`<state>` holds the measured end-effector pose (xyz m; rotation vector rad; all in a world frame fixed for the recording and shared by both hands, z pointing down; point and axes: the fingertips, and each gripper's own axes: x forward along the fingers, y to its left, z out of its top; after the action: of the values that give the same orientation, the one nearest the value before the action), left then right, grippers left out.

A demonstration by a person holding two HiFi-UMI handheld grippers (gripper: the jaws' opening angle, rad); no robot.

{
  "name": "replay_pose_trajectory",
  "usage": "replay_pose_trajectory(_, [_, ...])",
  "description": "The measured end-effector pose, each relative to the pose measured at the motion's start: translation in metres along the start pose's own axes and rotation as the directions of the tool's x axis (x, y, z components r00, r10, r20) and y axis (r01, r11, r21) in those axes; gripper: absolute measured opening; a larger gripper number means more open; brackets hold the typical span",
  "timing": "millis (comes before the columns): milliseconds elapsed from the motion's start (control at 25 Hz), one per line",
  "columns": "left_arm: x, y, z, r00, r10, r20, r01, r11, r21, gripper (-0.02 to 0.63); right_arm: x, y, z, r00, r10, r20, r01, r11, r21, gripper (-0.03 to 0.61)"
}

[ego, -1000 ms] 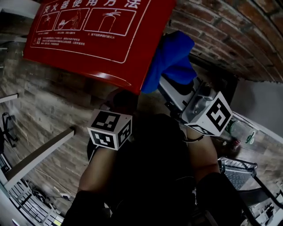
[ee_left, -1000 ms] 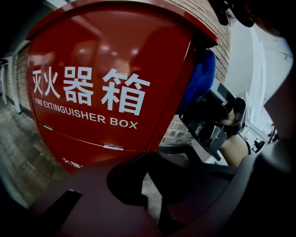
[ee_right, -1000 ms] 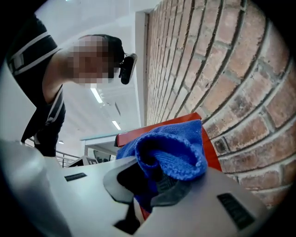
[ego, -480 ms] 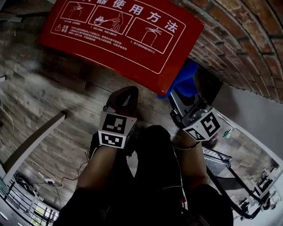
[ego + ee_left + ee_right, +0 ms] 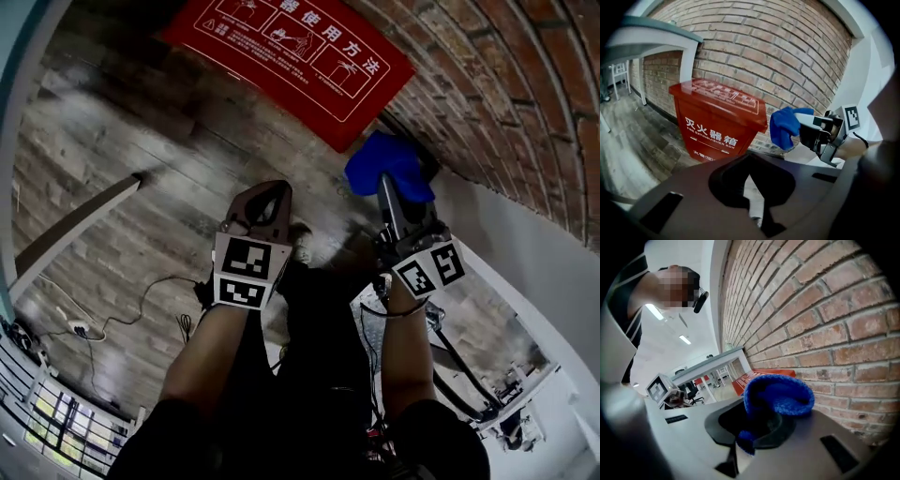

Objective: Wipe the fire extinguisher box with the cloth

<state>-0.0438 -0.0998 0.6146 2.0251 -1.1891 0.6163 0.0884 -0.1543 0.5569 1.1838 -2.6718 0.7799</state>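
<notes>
Jaws, right: clamped on cloth (image 5: pixel 778 397), which bunches above them.
Jaws, left: together, empty.
Grippers: left gripper (image 5: pixel 265 202) at centre, right gripper (image 5: pixel 398 202) at 2 o'clock.
Box (image 5: pixel 291 56): 12 o'clock, by the wall (image 5: pixel 506 84); cloth near its corner, not touching.
Progress: no contact now; wiping looks left to do.

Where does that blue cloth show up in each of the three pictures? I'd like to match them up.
Head view: blue cloth, right of centre, upper half.
Left gripper view: blue cloth, right of centre.
Right gripper view: blue cloth, centre, clamped in the jaws.
Shared landmark: red fire extinguisher box against the brick wall, in all three.
</notes>
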Motion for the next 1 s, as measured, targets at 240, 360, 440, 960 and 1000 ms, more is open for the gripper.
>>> replay_pose_trajectory(240, [-0.093, -0.040, 0.060, 0.996, 0.063, 0.070, -0.064, 0.998, 0.016, -0.006, -0.046, 0.066, 0.070, 1.000, 0.026, -0.003, -0.026, 0.999, -0.032, 0.041])
replay_pose_trajectory(360, [-0.141, -0.069, 0.092, 0.991, 0.076, 0.114, -0.080, 0.997, 0.024, -0.006, -0.071, 0.101, 0.109, 0.999, 0.050, -0.009, -0.050, 0.995, -0.088, 0.041])
replay_pose_trajectory(440, [-0.177, -0.088, 0.109, 0.987, 0.091, 0.133, -0.095, 0.995, 0.017, -0.006, -0.090, 0.124, 0.134, 0.999, 0.050, -0.008, -0.051, 0.994, -0.102, 0.042])
replay_pose_trajectory(960, [-0.351, -0.164, 0.198, 0.959, 0.060, 0.278, -0.084, 0.994, 0.075, -0.006, -0.184, 0.278, 0.288, 0.979, -0.059, 0.196, 0.103, 0.970, -0.222, 0.041])
replay_pose_trajectory(1000, [-0.359, -0.164, 0.201, 0.958, 0.048, 0.282, -0.078, 0.992, 0.096, -0.006, -0.188, 0.286, 0.294, 0.975, -0.075, 0.207, 0.125, 0.964, -0.236, 0.042])
